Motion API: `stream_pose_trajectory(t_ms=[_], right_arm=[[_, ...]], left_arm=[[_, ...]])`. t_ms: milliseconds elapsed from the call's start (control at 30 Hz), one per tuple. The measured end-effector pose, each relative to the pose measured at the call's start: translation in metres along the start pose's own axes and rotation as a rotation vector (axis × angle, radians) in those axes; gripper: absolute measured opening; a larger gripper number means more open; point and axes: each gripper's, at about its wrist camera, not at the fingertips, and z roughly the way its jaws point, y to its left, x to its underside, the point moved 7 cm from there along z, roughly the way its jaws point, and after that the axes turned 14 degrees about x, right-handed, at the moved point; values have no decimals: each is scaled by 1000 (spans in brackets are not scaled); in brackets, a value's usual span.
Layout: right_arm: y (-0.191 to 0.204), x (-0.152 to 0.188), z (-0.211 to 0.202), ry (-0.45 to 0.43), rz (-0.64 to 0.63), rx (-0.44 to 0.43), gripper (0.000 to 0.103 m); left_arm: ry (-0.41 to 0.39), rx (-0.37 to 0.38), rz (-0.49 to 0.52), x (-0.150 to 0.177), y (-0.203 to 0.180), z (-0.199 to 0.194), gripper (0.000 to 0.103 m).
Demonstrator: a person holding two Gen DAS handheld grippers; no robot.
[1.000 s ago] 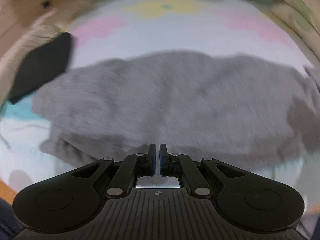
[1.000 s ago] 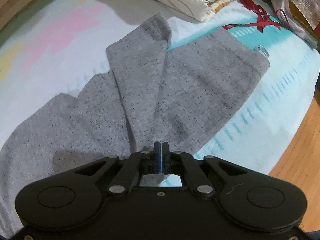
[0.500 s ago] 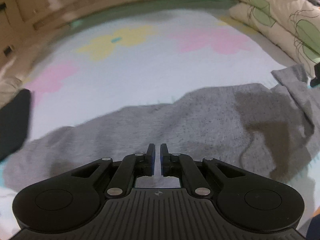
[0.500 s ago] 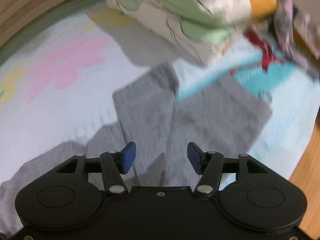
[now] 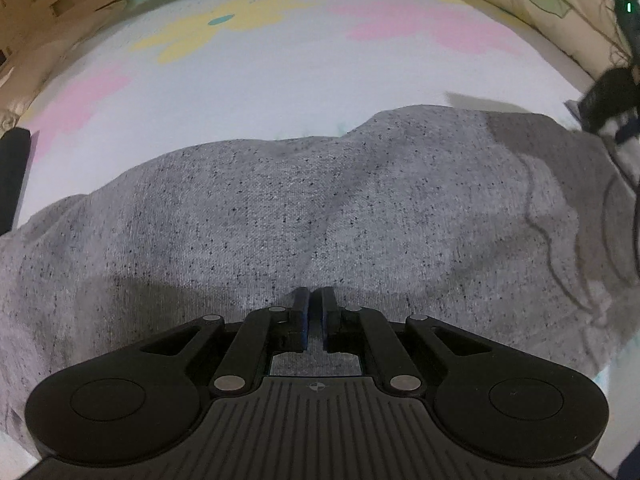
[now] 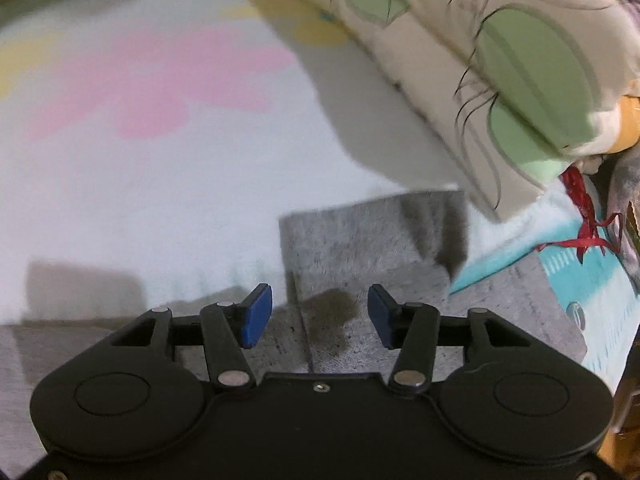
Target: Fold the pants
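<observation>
1. Pants (image 5: 280, 216) of speckled grey knit lie spread on the bed, on a pale sheet (image 5: 304, 80) printed with pink and yellow flowers. In my left wrist view the cloth fills the lower half, running side to side across the frame, its long axis crosswise to the way my left tongs point.
2. The far edge of the pants is wavy, and past it the sheet lies bare up to the bed's far rim. That is the widest free stretch.
3. A stack of cream bedding with green leaves (image 6: 500, 64) sits at the right, close by the folded end of the pants (image 6: 360, 240). Room is tight there. A red ribbon (image 6: 584, 236) lies on a turquoise patch just beyond.
4. A dark object (image 5: 12, 176) sits at the left edge of the sheet, just past the pants; I cannot tell what it is.
5. My left tongs (image 5: 315, 308) are pressed together with a pinch of the grey cloth between the pads, near the pants' near edge.
6. My right tongs (image 6: 320, 316) hover over the folded end of the pants, jaws spread and closing, the blue pads (image 6: 256, 316) clear of the cloth. A fold line runs between them, pointing away from me.
</observation>
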Motion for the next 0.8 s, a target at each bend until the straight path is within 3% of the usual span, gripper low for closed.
stream_pose_trajectory(t_ms=[67, 100, 133, 367, 400, 533, 700, 767, 800], right_arm=[[0, 4, 14, 38, -3, 20, 49], [-3, 3, 14, 33, 13, 6, 37], [-7, 3, 14, 38, 22, -6, 16], [-76, 7, -16, 70, 153, -125, 16], [-89, 11, -19, 75, 177, -141, 12], [-138, 25, -13, 89, 244, -59, 10], [-177, 55, 19, 211, 376, -80, 10], [-178, 57, 19, 206, 388, -95, 14], [-178, 56, 20, 201, 389, -99, 21]], left_arm=[[6, 2, -7, -1, 1, -2, 6], [8, 4, -9, -1, 0, -2, 6], [10, 6, -10, 0, 0, -3, 6], [14, 16, 13, -6, 3, -14, 7], [14, 15, 24, -5, 2, -16, 8], [11, 17, 87, 1, -5, -23, 12], [6, 15, 111, 8, -12, -26, 16], [6, 17, 124, 8, -14, -28, 16], [7, 20, 132, 9, -16, -29, 17]])
